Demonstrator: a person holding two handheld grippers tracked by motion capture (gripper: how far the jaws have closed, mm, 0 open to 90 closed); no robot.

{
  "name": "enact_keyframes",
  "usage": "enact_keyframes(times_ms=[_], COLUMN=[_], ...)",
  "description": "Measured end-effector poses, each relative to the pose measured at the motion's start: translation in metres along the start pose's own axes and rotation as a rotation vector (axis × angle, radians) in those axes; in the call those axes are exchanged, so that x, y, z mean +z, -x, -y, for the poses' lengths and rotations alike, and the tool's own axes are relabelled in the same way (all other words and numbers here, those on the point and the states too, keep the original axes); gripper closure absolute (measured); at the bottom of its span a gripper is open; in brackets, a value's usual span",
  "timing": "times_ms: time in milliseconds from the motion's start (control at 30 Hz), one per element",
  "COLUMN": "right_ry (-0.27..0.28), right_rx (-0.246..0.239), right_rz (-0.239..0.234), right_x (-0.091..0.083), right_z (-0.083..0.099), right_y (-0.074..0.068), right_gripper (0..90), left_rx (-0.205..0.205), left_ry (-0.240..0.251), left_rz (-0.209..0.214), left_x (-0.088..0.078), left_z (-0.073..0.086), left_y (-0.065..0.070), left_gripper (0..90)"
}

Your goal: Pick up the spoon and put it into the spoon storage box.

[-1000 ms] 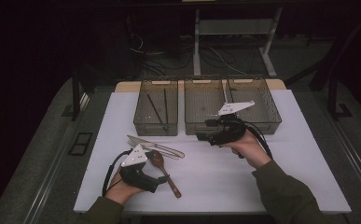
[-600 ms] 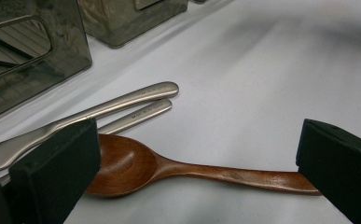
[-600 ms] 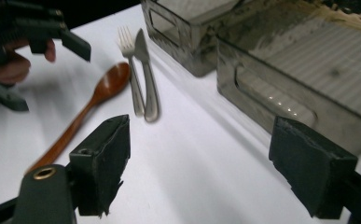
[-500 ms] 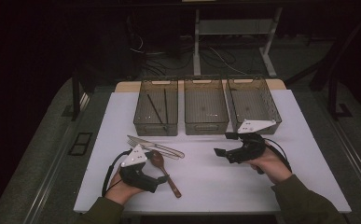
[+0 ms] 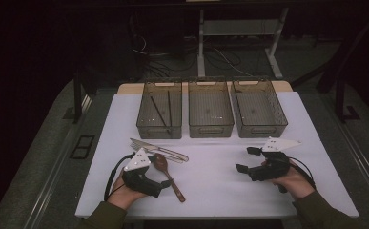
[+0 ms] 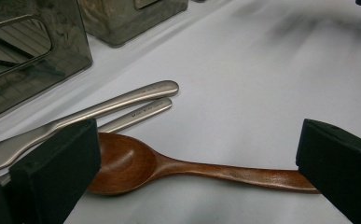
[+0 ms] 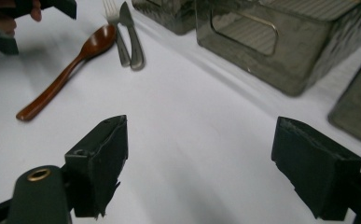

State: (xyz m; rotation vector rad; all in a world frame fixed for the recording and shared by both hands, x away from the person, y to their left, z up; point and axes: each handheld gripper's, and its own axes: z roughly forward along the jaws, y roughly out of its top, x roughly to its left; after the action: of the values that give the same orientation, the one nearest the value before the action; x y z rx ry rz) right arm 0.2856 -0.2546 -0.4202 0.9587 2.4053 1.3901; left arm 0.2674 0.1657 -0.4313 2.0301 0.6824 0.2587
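Wooden and reddish-brown, the spoon lies flat on the white desk right between the left gripper's jaws, which stand wide apart and press on nothing. In the left gripper view its bowl sits just inside the left-hand jaw and partly behind it, while the handle runs across the gap and ends at the right-hand jaw, so the long axis lies across the opening from one jaw to the other, not along the line the jaws point. I judge that closing as they stand would squeeze the spoon end to end; the wrist likely needs a turn so the pads meet the slim handle from its two sides. Just beyond the bowl lie a steel knife and a steel fork, side by side, the fork touching or nearly touching the bowl's rim, so a careless close could nudge them.

Farther right, the right gripper has just been opening its jaws, and nothing sits between them but bare desk. From those jaws the spoon lies well away, ahead and to the left. The left hand is much the nearer one.

The spoon looks smooth and glossy, with a deep oval bowl and a slightly curved handle
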Motion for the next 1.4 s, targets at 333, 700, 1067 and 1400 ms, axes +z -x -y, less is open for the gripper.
enact_keyframes(times_ms=[333, 700, 1067, 1400], right_ry=[0.002, 0.0, -0.013, -0.014], right_rx=[0.022, 0.019, 0.005, 0.0], right_rz=[0.028, 0.04, 0.041, 0.04], right_x=[-0.022, -0.028, -0.025, -0.025], right_z=[0.031, 0.038, 0.038, 0.038], right_y=[0.007, 0.009, 0.006, 0.005], right_gripper=[18.8, 18.8, 18.9, 18.9], left_rx=[0.002, 0.017, 0.043, 0.084], left_ry=[0.003, -0.011, -0.126, -0.274], left_rz=[-0.003, -0.006, 0.005, 0.086], left_x=[-0.002, -0.009, -0.003, 0.011], left_z=[0.0, -0.004, -0.014, -0.002], left_y=[0.0, -0.003, -0.008, 0.004], left_gripper=[0.8, 28.8, 89.0, 89.2])
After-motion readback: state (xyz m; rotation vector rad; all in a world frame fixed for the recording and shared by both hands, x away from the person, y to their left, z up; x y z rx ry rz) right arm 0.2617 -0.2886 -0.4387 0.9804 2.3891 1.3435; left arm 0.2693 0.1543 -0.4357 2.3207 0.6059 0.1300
